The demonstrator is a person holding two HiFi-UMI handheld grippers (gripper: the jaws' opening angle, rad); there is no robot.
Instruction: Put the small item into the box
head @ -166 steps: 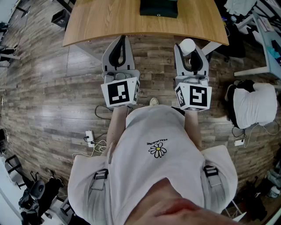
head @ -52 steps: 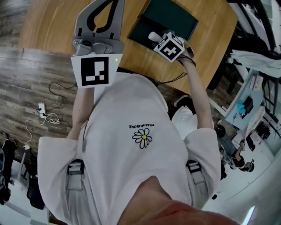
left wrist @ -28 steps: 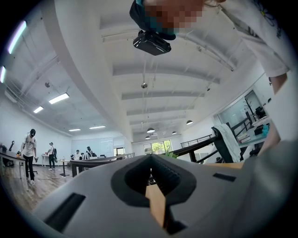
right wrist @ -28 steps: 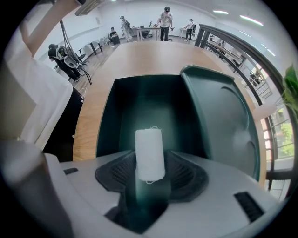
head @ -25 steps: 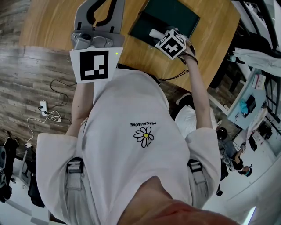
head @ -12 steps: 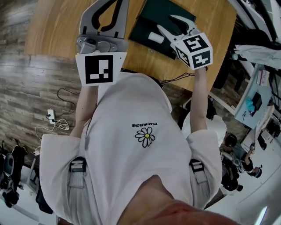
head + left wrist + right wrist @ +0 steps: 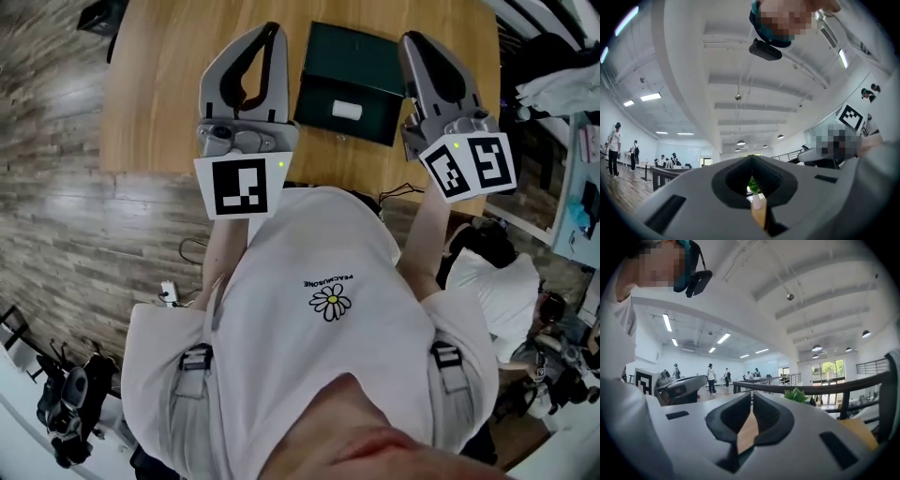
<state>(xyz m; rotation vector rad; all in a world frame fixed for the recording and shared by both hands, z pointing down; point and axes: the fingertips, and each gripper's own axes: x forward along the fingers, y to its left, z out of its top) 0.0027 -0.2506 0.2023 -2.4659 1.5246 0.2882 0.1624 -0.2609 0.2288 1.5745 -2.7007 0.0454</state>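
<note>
A dark green box (image 7: 328,66) lies open on the wooden table (image 7: 159,84). The small white item (image 7: 347,111) lies inside it. My left gripper (image 7: 272,30) hovers just left of the box, its jaws together with nothing between them. In the left gripper view the left gripper (image 7: 751,161) points out level into a hall. My right gripper (image 7: 413,42) is held just right of the box, apart from the item. Its jaws are closing and look joined at the tips, with nothing between them. The right gripper (image 7: 753,395) also faces the hall.
The table's near edge runs just in front of my body. Wood floor lies to the left, with a power strip and cables (image 7: 169,292). A white bundle (image 7: 492,291) sits at the right. The gripper views show distant people (image 7: 711,376) and a railing (image 7: 811,386).
The right gripper stood open over the box with the white item below it. It has drawn back to the right and its jaws have come together. The item stays in the box.
</note>
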